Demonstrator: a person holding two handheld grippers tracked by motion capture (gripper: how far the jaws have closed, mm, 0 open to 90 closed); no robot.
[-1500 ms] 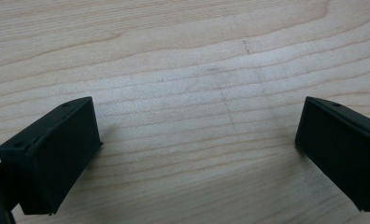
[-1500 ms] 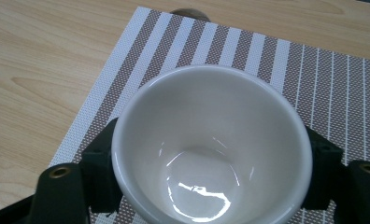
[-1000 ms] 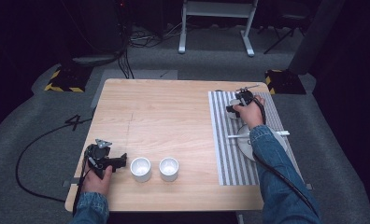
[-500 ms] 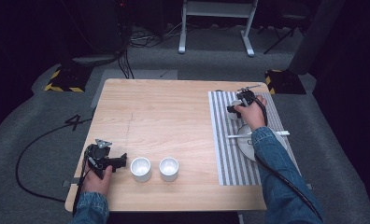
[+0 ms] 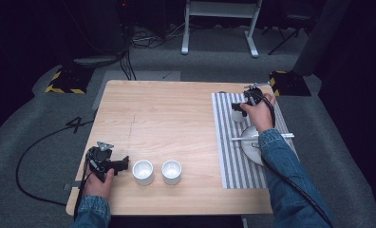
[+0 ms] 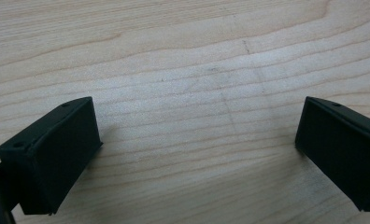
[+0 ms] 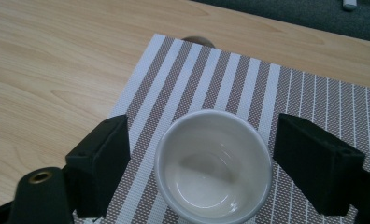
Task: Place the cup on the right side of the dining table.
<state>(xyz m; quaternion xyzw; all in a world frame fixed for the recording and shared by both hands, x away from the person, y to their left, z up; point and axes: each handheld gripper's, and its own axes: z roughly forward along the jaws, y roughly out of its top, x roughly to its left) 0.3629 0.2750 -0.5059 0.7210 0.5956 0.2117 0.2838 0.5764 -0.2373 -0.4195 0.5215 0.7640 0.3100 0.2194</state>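
So the right gripper has just been opening up, and the small white cup sits between its jaws with a clear gap on both sides, so it's let go. The cup stands upright and empty on the striped placemat, near the mat's far end. Compared with a second ago, when the gripper was down low and clamped at that spot, the hand has come up a bit off the mat. My read: this cup has been placed and the drop-off step is done, with the hand about to back away.

The left gripper hasn't budged. Its jaws are spread wide with nothing but bare table between them, parked just left of two more white cups standing side by side near the front edge. Those look like the next ones to go over, I'd guess.

View differences: the high view gives the whole layout, including a plate on the mat with a utensil across it, partly under the right forearm. But the hand hides the placed cup's surroundings there. The right gripper view is what actually shows the gaps beside the cup and that it's empty inside.
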